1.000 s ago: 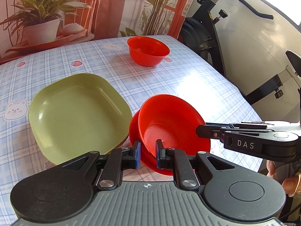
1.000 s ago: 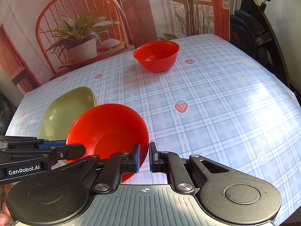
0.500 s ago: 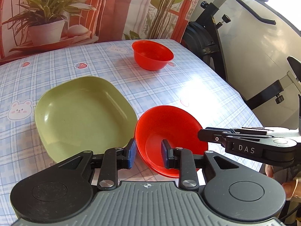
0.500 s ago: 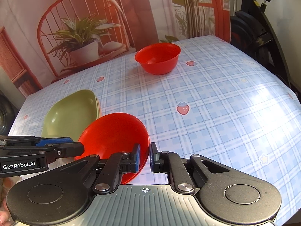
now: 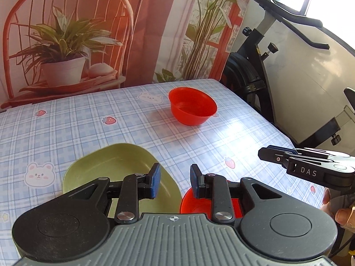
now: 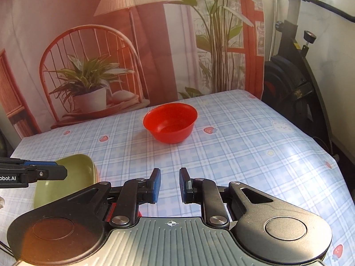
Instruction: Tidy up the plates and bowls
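On the bench, covered with a blue plaid cloth printed with strawberries and bears, a green plate lies at the near left. Just beside its right edge sits a near red bowl, mostly hidden behind the left gripper. The left gripper hovers above the plate and this bowl with its blue-padded fingers apart, gripping nothing. A far red bowl stands upright toward the far right of the bench, well apart from the plate. The right gripper is also spread, empty, aimed over bare cloth toward the far red bowl. Behind the bench hangs a printed backdrop; an exercise bike stands at the far right.
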Available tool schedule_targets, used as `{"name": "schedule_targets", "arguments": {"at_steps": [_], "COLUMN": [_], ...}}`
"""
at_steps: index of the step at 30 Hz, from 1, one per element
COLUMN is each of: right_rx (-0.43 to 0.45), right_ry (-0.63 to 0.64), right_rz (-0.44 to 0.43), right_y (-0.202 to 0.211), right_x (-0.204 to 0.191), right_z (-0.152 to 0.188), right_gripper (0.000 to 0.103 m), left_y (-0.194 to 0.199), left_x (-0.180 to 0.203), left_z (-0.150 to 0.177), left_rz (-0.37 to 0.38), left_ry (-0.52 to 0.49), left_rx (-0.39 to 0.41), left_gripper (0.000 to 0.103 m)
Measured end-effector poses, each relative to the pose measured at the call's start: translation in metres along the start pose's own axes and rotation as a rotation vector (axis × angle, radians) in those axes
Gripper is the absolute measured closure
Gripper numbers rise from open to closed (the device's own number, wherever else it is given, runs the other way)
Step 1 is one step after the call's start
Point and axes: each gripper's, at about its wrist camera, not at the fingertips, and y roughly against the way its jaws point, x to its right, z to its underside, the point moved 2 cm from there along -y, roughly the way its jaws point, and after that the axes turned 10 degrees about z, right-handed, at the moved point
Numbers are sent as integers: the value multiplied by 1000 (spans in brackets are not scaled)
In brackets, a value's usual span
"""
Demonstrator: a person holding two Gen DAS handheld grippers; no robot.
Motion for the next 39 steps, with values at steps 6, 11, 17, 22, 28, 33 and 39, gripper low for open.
{"name": "schedule_targets", "arguments": {"at_steps": [6, 11, 17, 22, 28, 33, 39], "right_rx": [50, 68, 24, -3, -16, 3, 19], "right_ry": [-24, -30, -145, -195, -171, -150, -135], "right_rz": [2, -25, -66, -69, -84, -77, -75], "right_y": [-26, -66, -129, -164, -177, -176, -174], "right_x": [20, 26, 34, 34, 29, 33, 38], "right_z": [-25, -44, -60, -59, -52, -46, -40], "right_gripper": [86, 85, 85, 83, 89, 94, 95], "left_y": [-17, -42, -72, -89, -107, -123, -137], "left_x": [-5, -5, -5, -6, -5, -2, -2], "left_z": [-28, -43, -56, -62, -70, -71, -69], "left_rz": [7, -22, -43, -43, -41, -45, -74], "left_ry": [32, 32, 19, 23, 36, 17, 6], "left_rx": [37, 50, 17, -5, -13, -20, -31], "left_gripper": [73, 73, 73, 73, 73, 73, 74]}}
